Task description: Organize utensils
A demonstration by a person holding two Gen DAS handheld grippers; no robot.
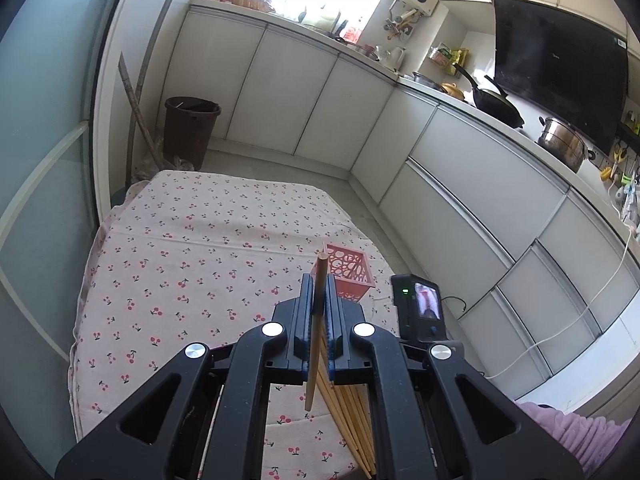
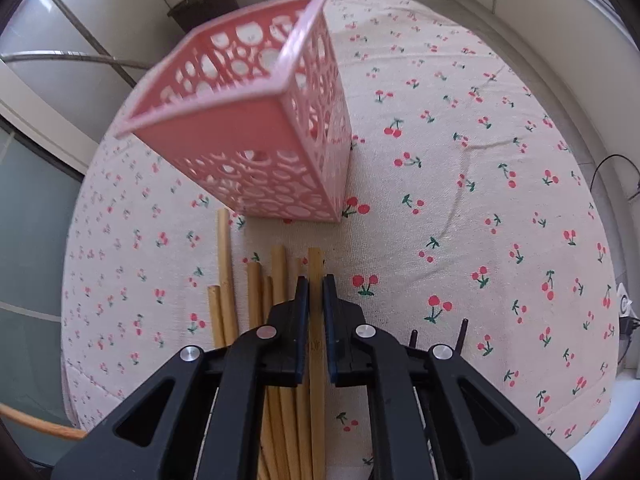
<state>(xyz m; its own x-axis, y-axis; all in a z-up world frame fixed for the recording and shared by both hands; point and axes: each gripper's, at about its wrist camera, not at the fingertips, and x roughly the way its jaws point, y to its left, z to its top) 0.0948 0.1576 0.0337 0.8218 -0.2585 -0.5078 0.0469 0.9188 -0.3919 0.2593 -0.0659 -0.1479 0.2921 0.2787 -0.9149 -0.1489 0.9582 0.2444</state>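
Observation:
My left gripper (image 1: 319, 280) is shut on one wooden chopstick (image 1: 316, 332) and holds it upright above the table. A pink perforated holder (image 1: 349, 276) stands just beyond it. Several chopsticks (image 1: 352, 420) lie on the cloth below. In the right wrist view the pink holder (image 2: 256, 120) stands ahead, with several chopsticks (image 2: 224, 272) lying in front of it. My right gripper (image 2: 315, 280) sits low over them, its jaws close on either side of one flat chopstick (image 2: 316, 264) that lies on the cloth.
The table has a cherry-print cloth (image 1: 192, 240). A small device with a lit screen (image 1: 418, 308) stands right of the holder. A brown bin (image 1: 190, 128) and white cabinets (image 1: 460, 184) stand beyond. Cables (image 2: 624, 320) lie at the table's right edge.

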